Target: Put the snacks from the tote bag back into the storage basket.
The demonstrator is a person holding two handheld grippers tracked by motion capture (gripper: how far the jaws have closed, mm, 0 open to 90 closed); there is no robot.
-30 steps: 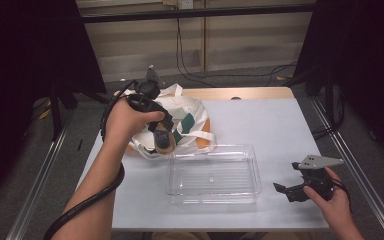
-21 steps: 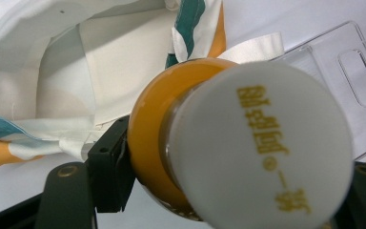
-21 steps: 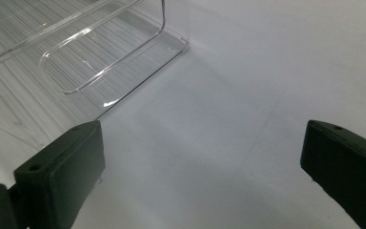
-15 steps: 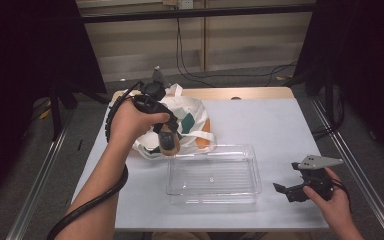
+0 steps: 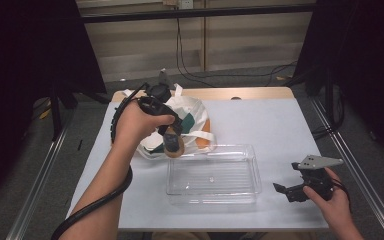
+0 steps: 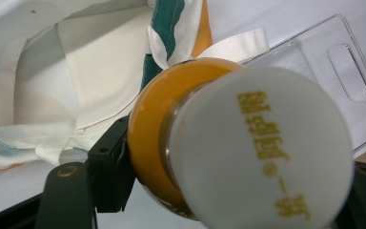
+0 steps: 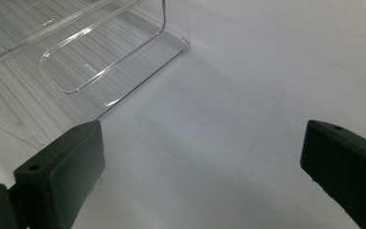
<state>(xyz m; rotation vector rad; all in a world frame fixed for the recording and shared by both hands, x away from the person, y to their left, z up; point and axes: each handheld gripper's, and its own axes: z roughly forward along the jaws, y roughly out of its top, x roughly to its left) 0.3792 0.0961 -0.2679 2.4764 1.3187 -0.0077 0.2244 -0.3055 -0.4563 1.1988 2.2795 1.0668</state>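
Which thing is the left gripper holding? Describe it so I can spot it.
Start at the cloth bag at the table's far left. At its near edge, by the clear tray, the left gripper clamps an orange bottle with a white, gold-lettered cap.

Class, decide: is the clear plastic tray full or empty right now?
Empty. The clear tray shows only its ribbed floor; the left gripper holds the orange bottle above its rim.

High view looks down the table [image 5: 290,125]; both gripper views closely share the clear tray [image 5: 212,175].
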